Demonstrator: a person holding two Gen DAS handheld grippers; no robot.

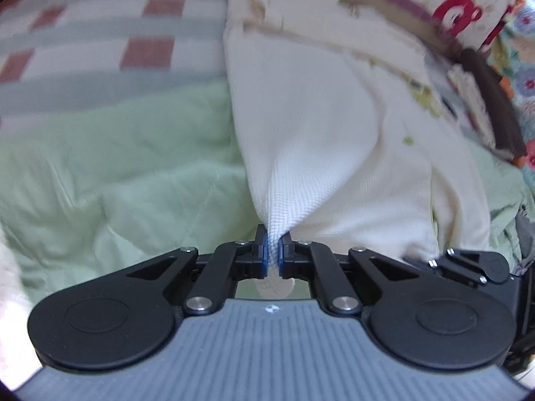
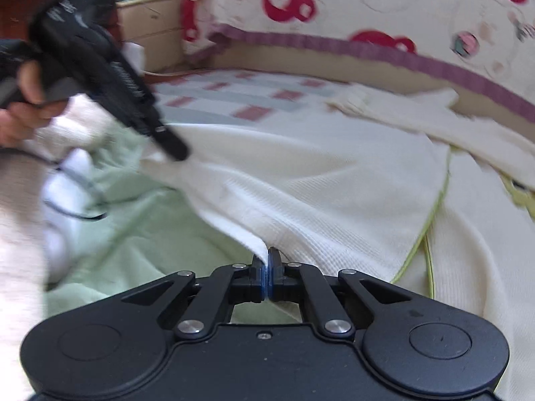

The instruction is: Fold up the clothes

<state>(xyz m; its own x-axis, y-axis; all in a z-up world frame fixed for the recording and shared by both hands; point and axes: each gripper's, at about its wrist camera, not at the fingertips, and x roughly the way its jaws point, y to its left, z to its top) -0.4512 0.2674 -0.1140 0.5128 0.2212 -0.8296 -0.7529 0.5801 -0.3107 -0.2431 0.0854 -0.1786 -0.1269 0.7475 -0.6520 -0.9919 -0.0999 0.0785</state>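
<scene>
A cream waffle-knit garment with a thin green trim lies spread over a pale green quilt on a bed. My left gripper is shut on a pinched corner of its hem, and the cloth fans away from the jaws. In the right wrist view the same garment stretches across the middle, and my right gripper is shut on another edge of it. My left gripper shows there too at the upper left, held by a hand, its tip on the far corner of the cloth.
A checked sheet in pink, grey and white covers the far bed. A cushion with red bear prints and a purple border leans behind the garment. A wooden nightstand stands at the back left. A light sleeve fills the left edge.
</scene>
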